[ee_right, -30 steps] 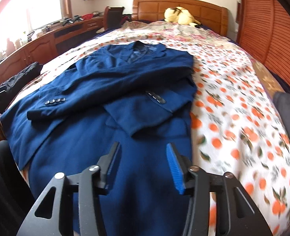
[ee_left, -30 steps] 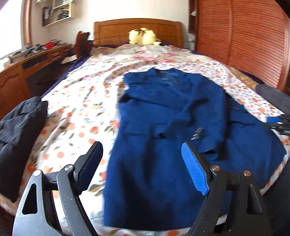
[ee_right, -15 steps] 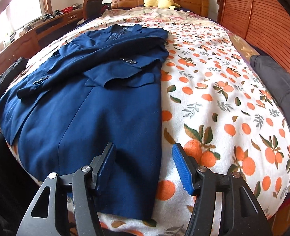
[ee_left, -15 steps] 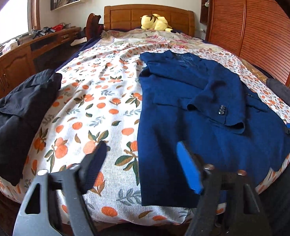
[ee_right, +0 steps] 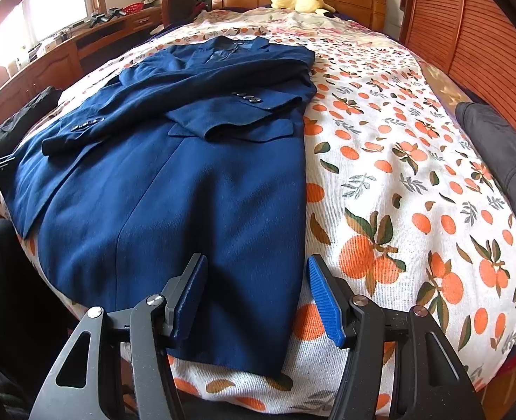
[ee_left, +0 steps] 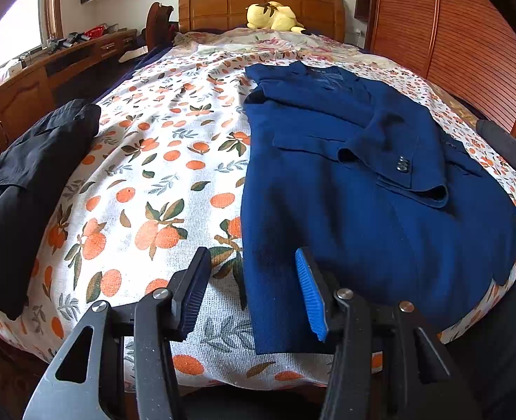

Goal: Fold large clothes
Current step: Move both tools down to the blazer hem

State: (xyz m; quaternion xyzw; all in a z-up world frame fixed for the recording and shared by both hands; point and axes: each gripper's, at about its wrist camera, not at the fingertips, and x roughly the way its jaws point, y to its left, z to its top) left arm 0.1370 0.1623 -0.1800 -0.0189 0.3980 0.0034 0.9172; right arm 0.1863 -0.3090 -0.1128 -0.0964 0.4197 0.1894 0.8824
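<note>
One navy blue coat (ee_right: 174,175) lies flat on an orange-print bedspread (ee_right: 391,175), its long axis running up the bed, collar toward the headboard (ee_left: 258,3) and hem at the foot edge, both sleeves folded across it. Two grippers, the left gripper (ee_left: 254,294) and right gripper (ee_right: 258,297), hover over the hem corners with fingers spread apart, holding nothing. One black garment (ee_left: 23,182) lies left, one yellow plush toy (ee_left: 275,15) by the headboard.

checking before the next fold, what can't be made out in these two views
- Left wrist view: the navy blue wool coat's right hem corner is hidden by a dark shape at the frame's lower right.
- Right wrist view: the coat's left hem corner sits behind a dark rounded shape at the left edge.
- Both views: the coat's underside is unseen.
- Left wrist view: the folded black garment is cut off by the left edge.
- Left gripper and right gripper: open; whether they touch fabric is unclear.
</note>
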